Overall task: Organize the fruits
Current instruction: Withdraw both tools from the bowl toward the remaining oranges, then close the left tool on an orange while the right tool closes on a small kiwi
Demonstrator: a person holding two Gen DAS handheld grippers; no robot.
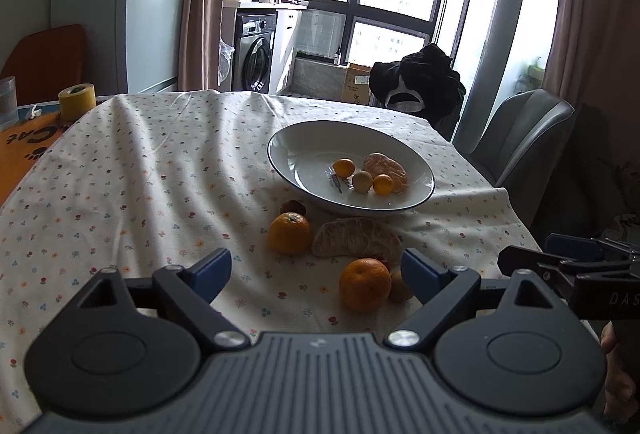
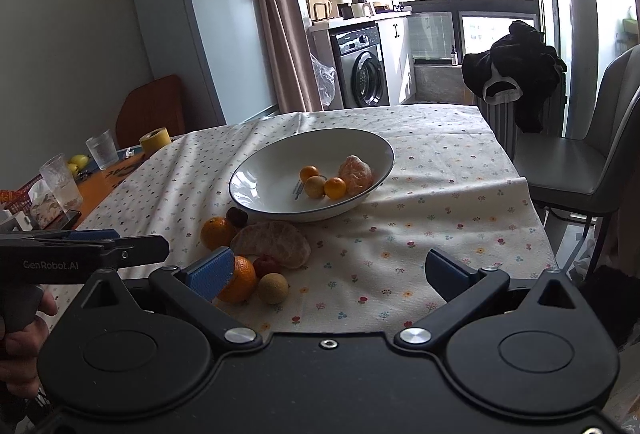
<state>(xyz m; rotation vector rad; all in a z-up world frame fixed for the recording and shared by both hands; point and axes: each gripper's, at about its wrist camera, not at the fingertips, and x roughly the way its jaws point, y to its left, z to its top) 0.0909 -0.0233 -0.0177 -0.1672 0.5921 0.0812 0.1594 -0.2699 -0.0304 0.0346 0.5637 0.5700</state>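
Far left: I can see two drinking glasses (image 2: 62,180) and a yellow tape roll (image 2: 155,139) on the bare orange part of the table, off the cloth.
Left gripper (image 1: 316,272): fingers spread wide, holding nothing, hanging low over the flowered tablecloth (image 1: 140,174) just short of the loose fruit.
Loose fruit, left side: one whole mandarin (image 1: 289,233) with a small dark red fruit (image 1: 293,208) touching its far side.
Loose fruit, middle: a peeled mandarin half (image 1: 356,237) lying flat, right up against that mandarin.
Loose fruit, nearest me: a second mandarin (image 1: 365,284), a small tan round fruit (image 2: 273,287) beside it, and a little red one (image 2: 266,264) tucked behind them.
Bowl (image 1: 304,146): white with a dark rim, just past the loose pile; inside sit two kumquats (image 1: 343,167) (image 1: 383,184), a paler round fruit (image 1: 362,181) between them, and another peeled mandarin chunk (image 1: 386,168), all touching.
Right gripper (image 2: 328,276): also wide open and empty, over the cloth to the right of the pile; its left pad (image 2: 212,276) covers part of the near mandarin in its own view.
Far right: a grey chair (image 2: 592,162).
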